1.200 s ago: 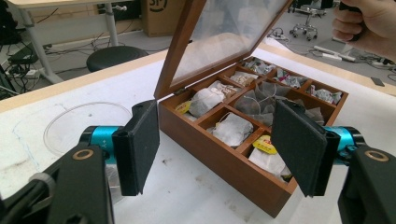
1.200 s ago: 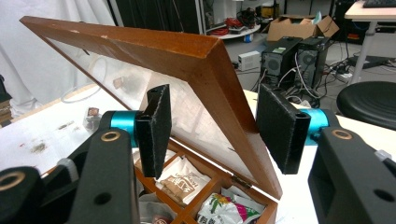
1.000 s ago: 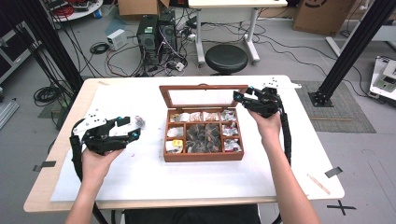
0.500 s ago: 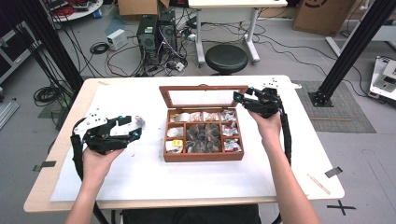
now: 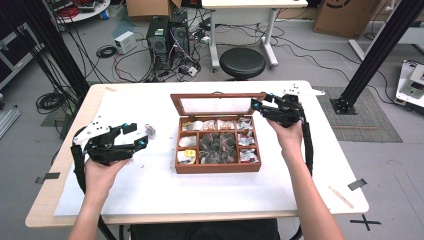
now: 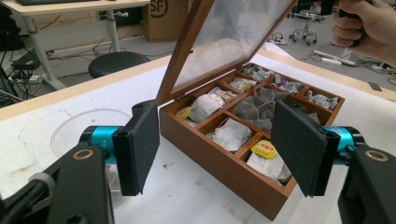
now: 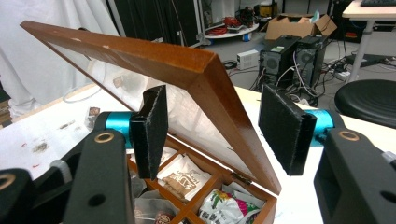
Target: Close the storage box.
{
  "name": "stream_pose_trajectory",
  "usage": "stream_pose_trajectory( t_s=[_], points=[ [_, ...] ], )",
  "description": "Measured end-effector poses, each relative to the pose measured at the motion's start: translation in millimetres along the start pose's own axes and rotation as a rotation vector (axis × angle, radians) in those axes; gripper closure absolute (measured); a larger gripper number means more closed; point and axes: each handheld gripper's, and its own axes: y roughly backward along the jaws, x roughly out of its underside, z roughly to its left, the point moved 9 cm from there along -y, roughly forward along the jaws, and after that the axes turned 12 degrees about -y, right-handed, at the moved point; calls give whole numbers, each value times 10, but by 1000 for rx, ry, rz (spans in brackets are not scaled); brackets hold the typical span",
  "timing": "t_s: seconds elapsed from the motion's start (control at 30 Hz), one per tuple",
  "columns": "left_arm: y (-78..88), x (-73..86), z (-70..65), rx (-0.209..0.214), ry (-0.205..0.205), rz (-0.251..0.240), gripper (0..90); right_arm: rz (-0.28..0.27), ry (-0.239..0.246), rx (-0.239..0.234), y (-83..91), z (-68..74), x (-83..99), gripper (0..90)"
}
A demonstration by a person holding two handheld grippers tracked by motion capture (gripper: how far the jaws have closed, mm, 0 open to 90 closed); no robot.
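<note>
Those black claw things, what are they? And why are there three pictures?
They are grippers: tongs with two flat black jaws, and a person holds one in each hand. One picture looks down from above the white table. The other two come from small cameras riding on each gripper. On the table sits a wooden tea box filled with tea bags. Its glass lid stands raised. The right gripper has that lid's edge between its jaws, which have just been opening, pads apart from the wood. The left gripper is open and holds nothing.
</note>
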Motion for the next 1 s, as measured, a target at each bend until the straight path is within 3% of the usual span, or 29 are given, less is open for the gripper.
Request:
stream_pose_trajectory(
  t_s=[0.4,0.63,0.7,1.0],
  points=[
    [-27,-17,-41,11,4,3,328,30,12,19,68,27,67,383],
    [-39,-10,-56,14,6,7,328,80,31,29,84,104,148,361],
    [-39,-10,-57,14,5,7,328,61,45,41,88,118,166,361],
    [-26,-14,-55,12,5,5,328,57,-4,57,131,99,267,352]
  ],
)
